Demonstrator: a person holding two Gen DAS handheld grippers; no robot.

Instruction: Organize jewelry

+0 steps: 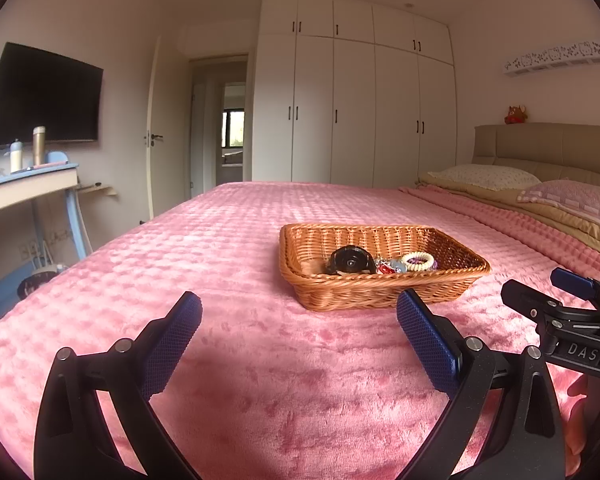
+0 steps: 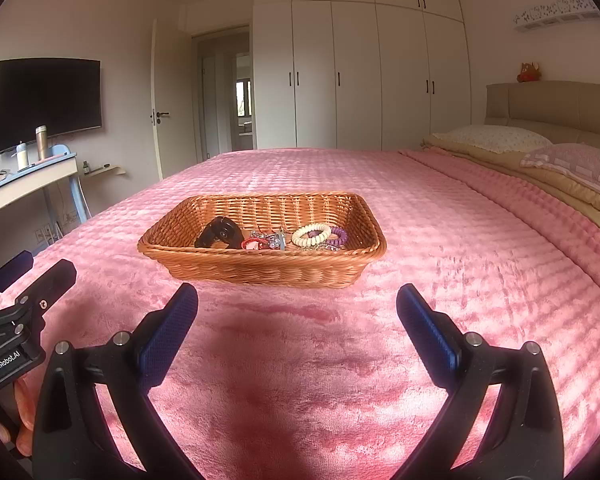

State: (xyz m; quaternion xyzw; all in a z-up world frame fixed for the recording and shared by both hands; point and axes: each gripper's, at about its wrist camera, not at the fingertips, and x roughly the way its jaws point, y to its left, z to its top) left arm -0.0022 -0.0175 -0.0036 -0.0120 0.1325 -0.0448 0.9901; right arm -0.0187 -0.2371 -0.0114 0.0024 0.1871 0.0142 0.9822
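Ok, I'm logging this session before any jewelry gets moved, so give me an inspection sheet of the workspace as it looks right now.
Surface: pink blanket covering the bed, bare in front of both grippers.
Job's things: wicker basket on the blanket, holding a cream bracelet, a purple coil band, a black round item and small mixed pieces I cannot identify.
Clutter: nothing seen on the blanket beyond the basket.
Grippers: left gripper open, empty, short of the basket; right gripper open, empty, also short of it.
Cables: cords by the wall sockets under the desk.
Surroundings: pillows, white wardrobe, wall screen, open door.
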